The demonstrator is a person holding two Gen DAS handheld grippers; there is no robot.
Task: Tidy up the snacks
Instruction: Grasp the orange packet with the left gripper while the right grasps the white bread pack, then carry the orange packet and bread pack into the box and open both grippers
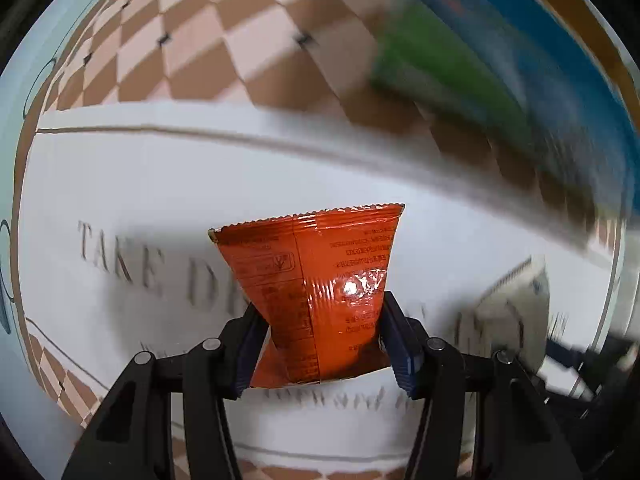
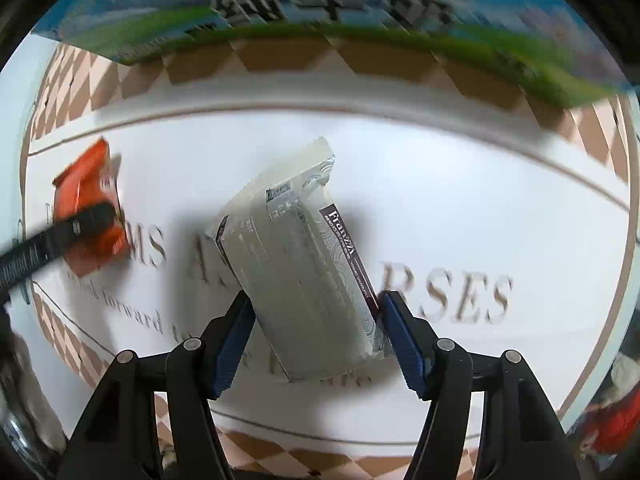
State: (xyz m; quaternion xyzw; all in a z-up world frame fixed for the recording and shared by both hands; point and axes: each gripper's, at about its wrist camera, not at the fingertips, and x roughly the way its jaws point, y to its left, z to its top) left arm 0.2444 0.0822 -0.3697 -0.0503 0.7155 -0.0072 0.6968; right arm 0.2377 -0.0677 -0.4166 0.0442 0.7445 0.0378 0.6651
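Observation:
My left gripper [image 1: 320, 344] is shut on an orange snack packet [image 1: 320, 280] and holds it above the white printed tablecloth [image 1: 140, 180]. My right gripper [image 2: 316, 328] is shut on a white Franzzi snack packet [image 2: 300, 256] with a dark brown edge, held tilted above the cloth. In the right wrist view the orange packet [image 2: 86, 196] shows at the left with the left gripper's finger across it. In the left wrist view the white packet [image 1: 516, 304] shows blurred at the right.
A blue and green box [image 2: 320, 4] with large dark characters lies at the far side of the table; it also shows in the left wrist view [image 1: 500, 60]. The cloth has a brown checked border [image 1: 240, 32]. Something red and white [image 2: 616, 420] is at the right edge.

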